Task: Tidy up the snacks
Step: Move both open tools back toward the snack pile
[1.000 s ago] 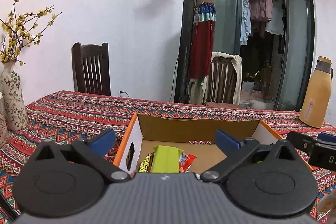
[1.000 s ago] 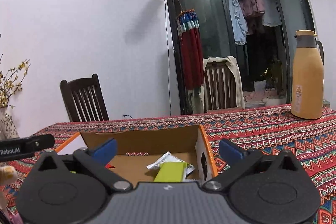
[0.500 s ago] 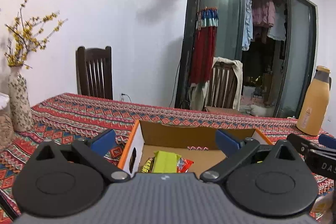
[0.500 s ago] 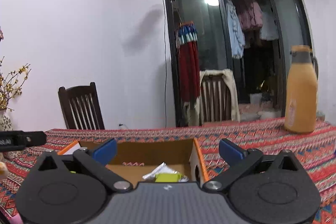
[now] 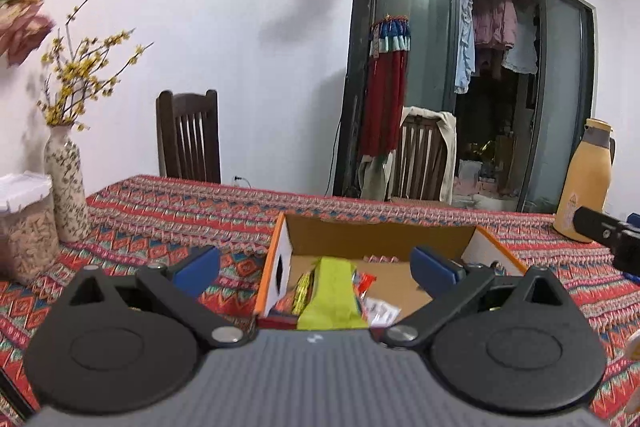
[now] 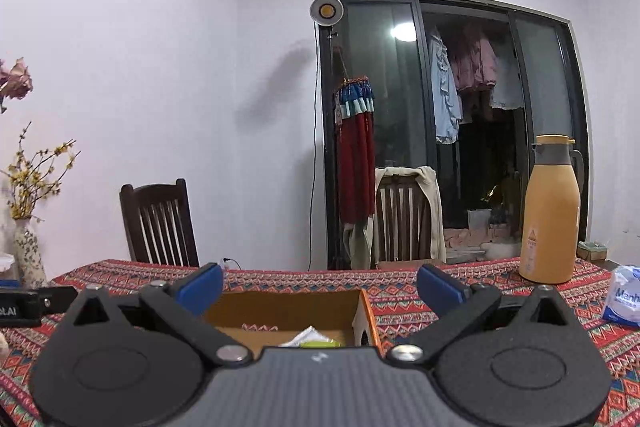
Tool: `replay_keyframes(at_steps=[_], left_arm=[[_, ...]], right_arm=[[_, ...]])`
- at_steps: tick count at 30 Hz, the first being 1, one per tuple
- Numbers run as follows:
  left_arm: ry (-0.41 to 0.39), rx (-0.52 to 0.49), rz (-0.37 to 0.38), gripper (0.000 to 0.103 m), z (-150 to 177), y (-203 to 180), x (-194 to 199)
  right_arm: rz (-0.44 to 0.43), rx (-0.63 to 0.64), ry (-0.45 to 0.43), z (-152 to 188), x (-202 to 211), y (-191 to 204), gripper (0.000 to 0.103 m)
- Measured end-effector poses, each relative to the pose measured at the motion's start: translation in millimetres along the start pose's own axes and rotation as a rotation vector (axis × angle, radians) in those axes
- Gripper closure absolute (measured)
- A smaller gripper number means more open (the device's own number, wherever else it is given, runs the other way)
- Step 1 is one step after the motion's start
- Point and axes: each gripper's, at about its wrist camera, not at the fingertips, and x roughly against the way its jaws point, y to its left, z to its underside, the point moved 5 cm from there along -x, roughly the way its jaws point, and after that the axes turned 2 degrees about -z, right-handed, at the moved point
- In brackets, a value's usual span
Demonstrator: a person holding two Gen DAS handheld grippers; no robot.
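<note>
Above the snack box [image 5: 380, 239], both wide-open, empty grippers [image 5: 314, 265] [image 6: 320, 287] have lifted higher.

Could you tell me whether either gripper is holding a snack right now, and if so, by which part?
Nothing is held. The left gripper and the right gripper are both open and empty, above the cardboard box.

Orange-edged box [image 5: 276, 259], lime-green packet [image 5: 330, 291]
</note>
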Motion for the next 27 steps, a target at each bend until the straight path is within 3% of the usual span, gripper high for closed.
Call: replay_keyframes(at_steps=[13, 20, 27], left_arm=[[0.093, 0.001, -0.002, 0.0, 53.7, 40.9, 21.9], [0.101, -0.019, 0.004, 0.0, 70.2, 52.2, 31.9], [0.127, -0.021, 0.007, 0.0, 86.5, 57.6, 30.0]], right_arm=[[0.005, 0.01, 0.106, 49.5, 49.4, 17.5, 0.0], [0.034, 0.0, 0.186, 78.0, 66.6, 17.4, 0.0], [0.007, -0.014, 0.251, 97.9, 86.7, 23.6, 0.0]])
